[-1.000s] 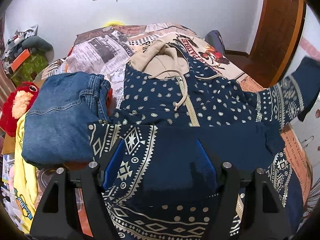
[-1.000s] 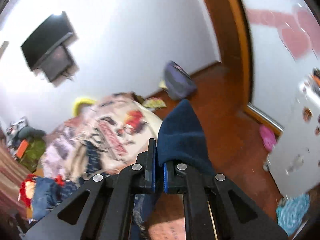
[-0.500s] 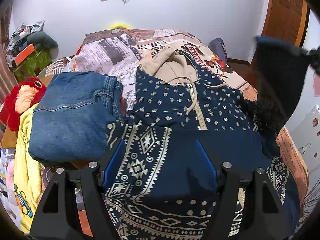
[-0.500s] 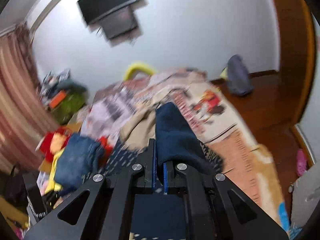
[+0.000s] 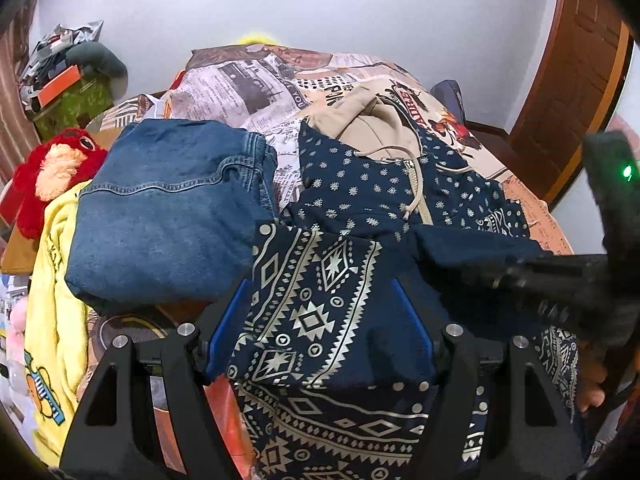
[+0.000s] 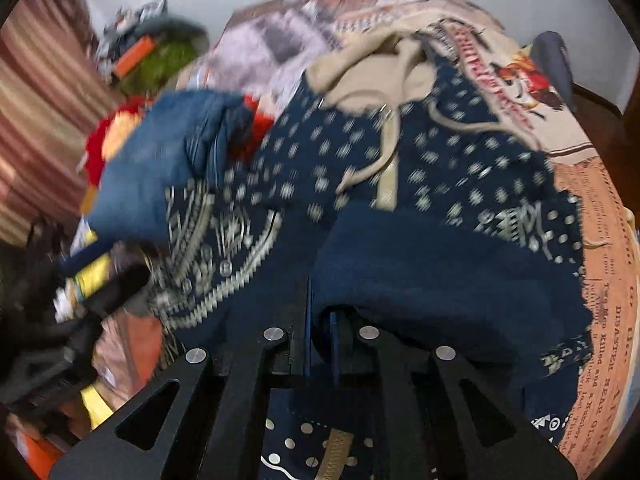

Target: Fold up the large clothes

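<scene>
A navy patterned zip hoodie with a beige hood lies front up on the bed; it also shows in the right wrist view. Its left sleeve is folded across the body. My left gripper is open, fingers wide on either side of that sleeve. My right gripper is shut on the plain navy cuff of the right sleeve and holds it over the hoodie's middle. The right gripper appears in the left wrist view at the right.
Folded blue jeans lie left of the hoodie on the newspaper-print bedspread. A red plush toy and a yellow garment lie at the left edge. A wooden door stands at the right.
My right gripper has swung the right sleeve from out over the floor in across the hoodie. The left gripper has stayed open over the folded left sleeve.
</scene>
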Motion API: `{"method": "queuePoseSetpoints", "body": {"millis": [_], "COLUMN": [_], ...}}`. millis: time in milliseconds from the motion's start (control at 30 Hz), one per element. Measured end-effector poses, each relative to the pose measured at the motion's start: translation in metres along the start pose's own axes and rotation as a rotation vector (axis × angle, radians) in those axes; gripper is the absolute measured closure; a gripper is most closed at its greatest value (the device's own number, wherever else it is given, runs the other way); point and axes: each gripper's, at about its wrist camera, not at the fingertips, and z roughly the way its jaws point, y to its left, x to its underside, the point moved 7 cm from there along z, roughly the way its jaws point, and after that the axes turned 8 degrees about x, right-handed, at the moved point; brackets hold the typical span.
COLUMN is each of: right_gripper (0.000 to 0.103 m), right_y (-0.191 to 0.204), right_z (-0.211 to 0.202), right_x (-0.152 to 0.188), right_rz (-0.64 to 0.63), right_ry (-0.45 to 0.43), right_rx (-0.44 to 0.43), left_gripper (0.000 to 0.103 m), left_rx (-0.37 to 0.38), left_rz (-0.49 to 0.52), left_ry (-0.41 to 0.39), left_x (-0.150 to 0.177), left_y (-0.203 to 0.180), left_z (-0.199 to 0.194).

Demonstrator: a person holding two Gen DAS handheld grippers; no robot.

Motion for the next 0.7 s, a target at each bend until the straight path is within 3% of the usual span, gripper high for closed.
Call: {"method": "queuePoseSetpoints", "body": {"millis": [133,233,300,467,700], "right_gripper": [0.093,0.072,0.067,0.065,0.050], "right_y": [0.009,0.007,0.003,-0.022,-0.093], "right_z": [0.004,0.001,-0.007,-0.043,-0.097], "right_x": [0.014,0.025,0.029,0.032,0.024], "right_rz": [-0.078,-0.085,-0.064,-0.029,0.078], "right_ry": [0.072,0.119,0.114,0.041,-0.149], "right_rx": [0.023,-0.023,-0.040,-0.042,0.100], "left_gripper": [0.032,0.032,0.032,0.032,0.030], "left_rx": [-0.012,-0.007,-0.008,-0.009,0.032], "left_rz": [0.014,0.018,0.029,0.080,0.177], "left_ry": [0.007,0.010,0.013,0.019,0.054], "left_x": [0.001,0.001,0.000,-0.005,-0.015], "left_y": [0.001,-0.003,-0.008,-0.027,-0.076], "left_z": [-0.002,-0.004,-0.005,-0.005,0.011]}}
